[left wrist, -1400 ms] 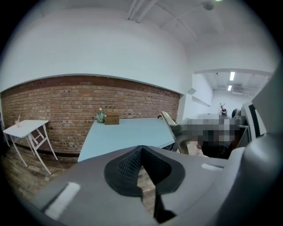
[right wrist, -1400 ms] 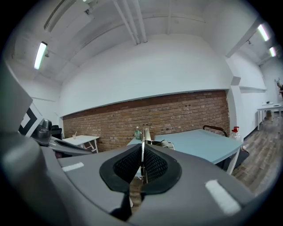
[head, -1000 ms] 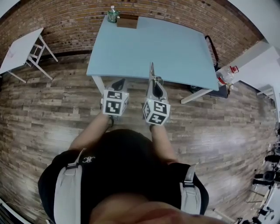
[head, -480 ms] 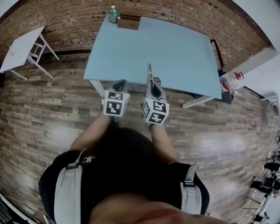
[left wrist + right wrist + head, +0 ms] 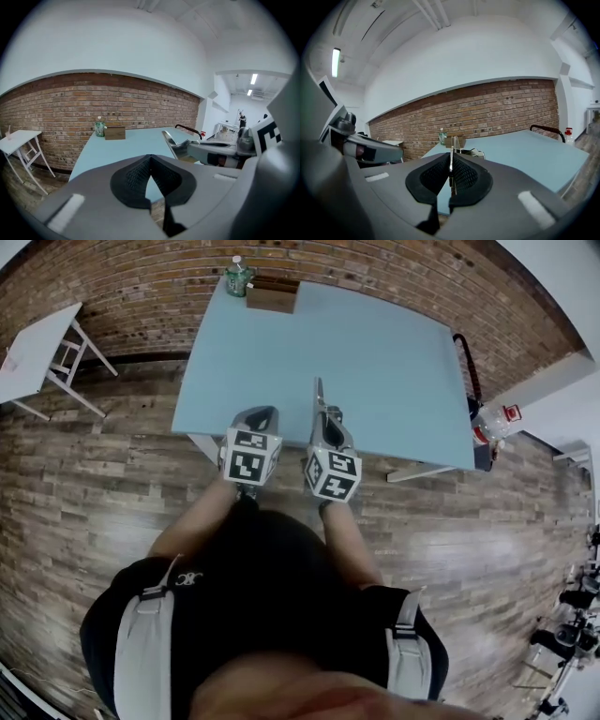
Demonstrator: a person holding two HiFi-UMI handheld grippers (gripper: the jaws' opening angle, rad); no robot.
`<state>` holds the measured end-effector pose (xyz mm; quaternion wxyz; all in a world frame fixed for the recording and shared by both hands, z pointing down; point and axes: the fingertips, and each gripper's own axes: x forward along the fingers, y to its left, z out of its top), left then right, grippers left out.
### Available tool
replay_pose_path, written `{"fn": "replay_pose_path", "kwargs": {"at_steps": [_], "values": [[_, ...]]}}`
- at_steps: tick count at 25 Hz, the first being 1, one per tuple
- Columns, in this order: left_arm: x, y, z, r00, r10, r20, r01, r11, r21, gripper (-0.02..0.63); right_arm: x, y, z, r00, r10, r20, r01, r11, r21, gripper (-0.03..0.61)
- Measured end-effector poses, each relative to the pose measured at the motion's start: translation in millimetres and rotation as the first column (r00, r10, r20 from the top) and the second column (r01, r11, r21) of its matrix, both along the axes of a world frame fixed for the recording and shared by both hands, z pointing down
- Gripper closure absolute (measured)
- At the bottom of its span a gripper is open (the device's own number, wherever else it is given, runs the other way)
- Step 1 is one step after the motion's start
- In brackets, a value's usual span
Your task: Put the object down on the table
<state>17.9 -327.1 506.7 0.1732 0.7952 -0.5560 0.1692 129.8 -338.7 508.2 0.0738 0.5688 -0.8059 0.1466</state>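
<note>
Right tool [image 5: 322,414] nearer table [image 5: 394,343], gripping utensil [image 5: 319,393]

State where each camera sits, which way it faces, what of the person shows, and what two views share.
Head view: on the person's head, facing steeply down at the blue table; forearms, left gripper, right gripper show.
Left gripper view: on the left gripper, facing the brick wall along its shut, empty jaws.
Right gripper view: on the right gripper, facing that wall along jaws clamping a metal utensil.
Shared: both gripper views show the bottle and wooden box.
</note>
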Motion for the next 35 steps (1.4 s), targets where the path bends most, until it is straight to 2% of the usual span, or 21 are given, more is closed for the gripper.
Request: {"fn": "replay_pose_path", "kwargs": {"at_steps": [7,20,28,35], "values": [[-27.5,-60.2,-0.9,1.0,0.008,-0.014,-0.008,1.0,-0.02,0.615,-28.4,-52.8,10.1,0.999,0.002,-0.034,-0.004,0.999,-0.032,0.56],[-43.1,-145.1,12.3,0.995,0.096,-0.037,-0.098,0.994,-0.056,0.615,-39.5,-125.4,44.6,0.994,0.089,-0.057,-0.096,0.987,-0.128,0.56],[-51.8,-173.5,40.8,0.987,0.145,-0.061,-0.152,0.981,-0.118,0.615,-34.6,-143.6,83.3,0.983,0.173,-0.06,-0.182,0.957,-0.226,0.558],[-51.2,-183.2,59.9,0.984,0.162,-0.069,-0.171,0.972,-0.164,0.615,-32.6,-149.3,121.4,0.98,0.189,-0.06,-0.198,0.93,-0.311,0.56]]}}
